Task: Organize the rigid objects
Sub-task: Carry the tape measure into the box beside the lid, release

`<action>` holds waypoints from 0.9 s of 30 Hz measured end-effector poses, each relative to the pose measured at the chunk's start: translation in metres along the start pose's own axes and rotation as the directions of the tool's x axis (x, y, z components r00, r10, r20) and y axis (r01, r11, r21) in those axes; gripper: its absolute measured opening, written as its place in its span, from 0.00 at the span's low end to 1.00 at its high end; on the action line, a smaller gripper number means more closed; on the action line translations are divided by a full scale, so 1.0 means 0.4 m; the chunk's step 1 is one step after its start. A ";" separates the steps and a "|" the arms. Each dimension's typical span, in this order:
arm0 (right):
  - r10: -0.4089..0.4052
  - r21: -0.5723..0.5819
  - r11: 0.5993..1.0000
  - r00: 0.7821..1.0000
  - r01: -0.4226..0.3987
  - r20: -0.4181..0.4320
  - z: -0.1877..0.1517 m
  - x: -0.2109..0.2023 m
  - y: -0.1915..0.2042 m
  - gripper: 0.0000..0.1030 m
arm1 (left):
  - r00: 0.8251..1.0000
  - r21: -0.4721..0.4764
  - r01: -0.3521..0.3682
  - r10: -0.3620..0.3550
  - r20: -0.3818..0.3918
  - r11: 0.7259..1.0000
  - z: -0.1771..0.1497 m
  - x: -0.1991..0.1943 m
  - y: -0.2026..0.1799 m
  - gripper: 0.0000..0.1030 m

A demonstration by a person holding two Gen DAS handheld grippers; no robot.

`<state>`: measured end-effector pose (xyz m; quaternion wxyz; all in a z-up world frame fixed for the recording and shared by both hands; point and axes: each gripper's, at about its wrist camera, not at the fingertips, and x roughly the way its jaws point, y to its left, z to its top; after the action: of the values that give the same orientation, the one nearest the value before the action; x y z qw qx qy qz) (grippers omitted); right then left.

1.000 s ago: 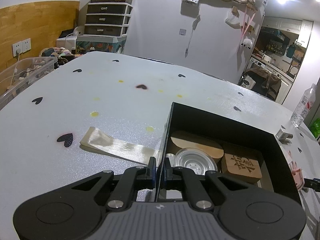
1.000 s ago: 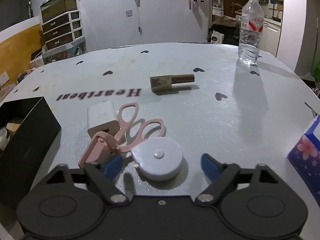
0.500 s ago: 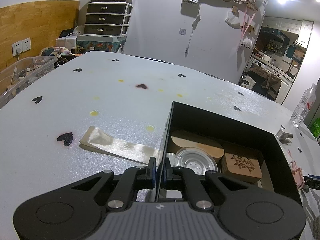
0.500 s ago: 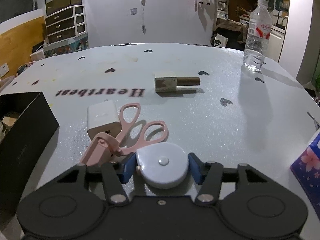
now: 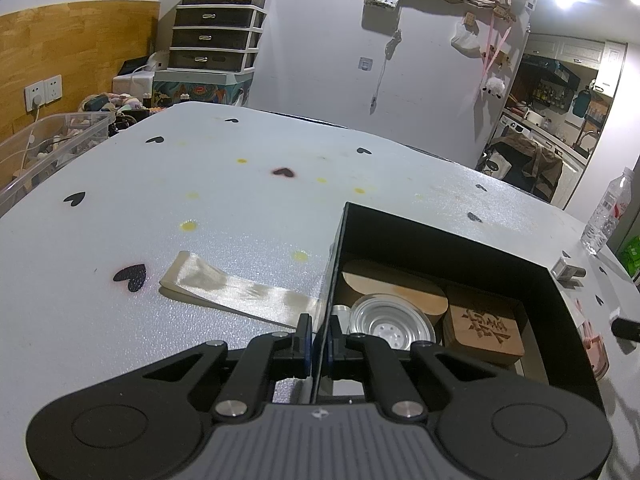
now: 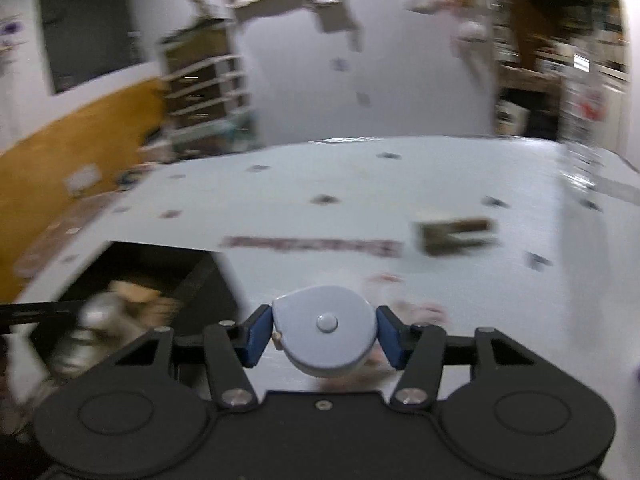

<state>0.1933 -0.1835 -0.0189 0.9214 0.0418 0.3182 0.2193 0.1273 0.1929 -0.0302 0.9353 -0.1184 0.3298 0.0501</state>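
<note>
**A:** Why is the left gripper clamped on the black box?

**B:** Its jaws are pinched tight on the box's near wall, one finger inside and one outside. That looks like bracing, so the box stays put while things go in. A round metal dish, a carved wooden block and a rounded wooden piece lie inside.

**A:** And the right gripper?

**B:** It grasps the white tape measure, blue pads pressed on both flanks, the case clear of the table. The view is smeared by motion. The box sits at about nine o'clock of the tape measure, so the carry is probably headed there.

**A:** Anything left out on the surface?

**B:** A wooden stamp-like block with a dark handle lies at about one o'clock in the right view, well apart from the box. Something pink shows just beyond the tape measure, too blurred to name. A cream ribbon strip lies at nine o'clock of the box, touching its corner.

**A:** The setting?

**B:** A pale table printed with black hearts and dotted with yellow stains, in a lived-in room: a plastic drawer unit under a tank at eleven o'clock, a water bottle at three o'clock, a kitchen beyond it.
</note>
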 end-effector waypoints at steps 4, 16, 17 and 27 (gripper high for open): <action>0.143 -0.100 0.985 0.990 -0.144 -0.012 0.025 0.015 0.099 0.55 | 1.000 0.001 0.000 0.000 -0.001 1.000 0.000 0.000 -0.001 0.07; 0.258 -0.409 0.818 0.894 -0.404 -0.367 0.031 0.187 0.382 0.55 | 1.000 -0.004 0.009 -0.009 0.002 1.000 -0.009 0.010 0.001 0.07; 0.248 -0.431 0.803 0.888 -0.413 -0.388 0.029 0.202 0.397 0.55 | 1.000 -0.005 0.011 -0.011 0.002 1.000 -0.010 0.010 0.002 0.07; 0.236 -0.424 0.795 0.865 -0.434 -0.443 0.031 0.265 0.460 0.66 | 1.000 0.000 0.023 -0.023 0.003 1.000 -0.010 0.009 0.005 0.07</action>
<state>0.2057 0.0284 -0.0295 0.7677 -0.1885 0.4025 0.4616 0.1273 0.1940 -0.0360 0.9362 -0.1221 0.3272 0.0396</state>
